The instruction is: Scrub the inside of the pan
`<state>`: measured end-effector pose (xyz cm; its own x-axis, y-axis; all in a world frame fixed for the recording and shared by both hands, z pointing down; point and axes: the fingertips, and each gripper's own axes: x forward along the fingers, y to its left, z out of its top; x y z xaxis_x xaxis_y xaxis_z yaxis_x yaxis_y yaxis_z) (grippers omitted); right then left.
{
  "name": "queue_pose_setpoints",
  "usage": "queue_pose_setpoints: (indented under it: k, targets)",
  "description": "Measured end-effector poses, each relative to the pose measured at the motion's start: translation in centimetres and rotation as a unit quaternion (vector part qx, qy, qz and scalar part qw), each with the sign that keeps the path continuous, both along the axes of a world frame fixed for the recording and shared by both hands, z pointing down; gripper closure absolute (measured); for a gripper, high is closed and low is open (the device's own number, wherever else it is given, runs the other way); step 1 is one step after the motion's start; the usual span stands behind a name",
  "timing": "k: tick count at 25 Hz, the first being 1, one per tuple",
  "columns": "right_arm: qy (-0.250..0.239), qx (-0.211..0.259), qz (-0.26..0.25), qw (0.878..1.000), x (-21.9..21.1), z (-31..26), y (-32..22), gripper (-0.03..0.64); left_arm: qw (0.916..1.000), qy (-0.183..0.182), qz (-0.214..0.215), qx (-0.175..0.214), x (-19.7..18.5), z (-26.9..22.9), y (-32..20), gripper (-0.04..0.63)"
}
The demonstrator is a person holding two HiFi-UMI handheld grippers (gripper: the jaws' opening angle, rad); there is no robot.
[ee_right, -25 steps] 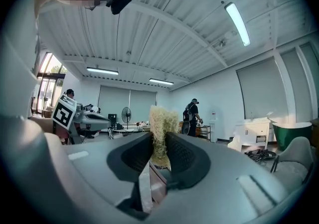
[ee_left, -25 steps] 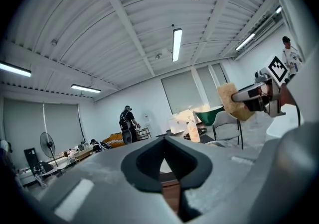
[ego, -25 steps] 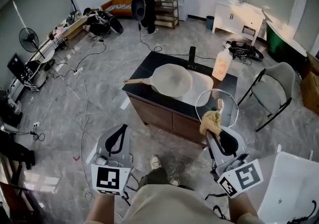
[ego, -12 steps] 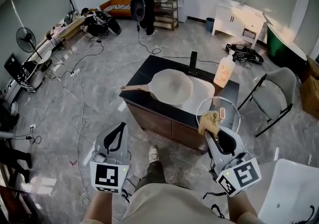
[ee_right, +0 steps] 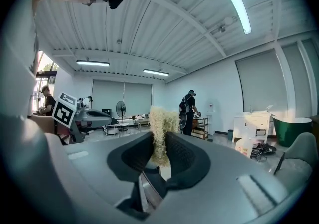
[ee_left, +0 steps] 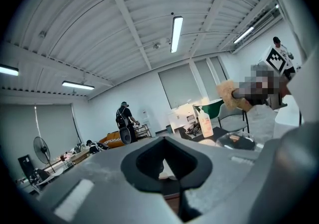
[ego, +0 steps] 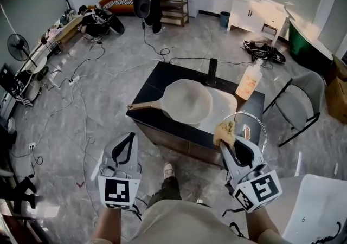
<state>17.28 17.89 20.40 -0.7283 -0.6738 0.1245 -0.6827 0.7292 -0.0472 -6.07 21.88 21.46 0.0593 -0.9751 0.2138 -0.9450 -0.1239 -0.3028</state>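
**Short of the counter point(ego: 154, 83), scrubber point(ego: 225, 130) ready, pan point(ego: 187, 102) not yet touched.**

Nearest us, our left gripper point(ego: 130, 140) is clenched on nothing. Our right gripper point(ego: 224, 141) is clamped on the straw-coloured scrubber by its lower part only, so we judge it could slip out under hard rubbing. Just past it a glass lid point(ego: 255, 123) sits at the counter's near edge, where we could knock it off reaching in. Beyond, the pan lies partly over the pale sink point(ego: 226, 102), handle pointing left. With nothing steadying that handle, it may skate or tip when we press. A soap bottle point(ego: 249, 81) stands behind, close enough to bump.
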Motion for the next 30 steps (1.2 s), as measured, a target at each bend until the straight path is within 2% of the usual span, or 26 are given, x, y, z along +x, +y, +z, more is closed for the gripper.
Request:
queue_pose_setpoints:
  k: [2,6,8,9,13,18,30]
  targets:
    - [0.002,-0.007,0.005,1.000,-1.1,0.3,-1.5,0.529,0.9999,-0.007,0.009,0.000,-1.2,0.0,-1.9,0.594]
    - [0.010,-0.020,0.018,1.000,-3.6,0.6,-5.0,0.529,0.9998,0.009,0.009,0.017,-3.9,-1.0,-5.5,0.593]
    - [0.011,-0.024,0.024,0.999,-4.8,0.5,-6.6,0.529,0.9996,0.021,0.012,0.018,-5.0,-1.1,-7.3,0.457]
    - [0.011,-0.026,0.026,0.999,-5.3,0.5,-7.4,0.529,0.9994,0.024,0.017,0.020,-5.5,-1.3,-8.2,0.434]
    - [0.014,-0.034,0.040,0.999,-7.3,0.4,-10.9,0.529,0.9985,0.024,0.040,0.029,-7.0,-2.2,-11.8,0.415]
    - [0.021,-0.040,0.047,0.998,-9.7,0.9,-14.1,0.529,0.9980,0.015,0.058,0.019,-9.0,-1.7,-15.3,0.411]
    - [0.025,-0.043,0.065,0.997,-13.3,0.7,-19.2,0.529,0.9963,0.026,0.082,-0.005,-12.6,-0.1,-20.2,0.411]
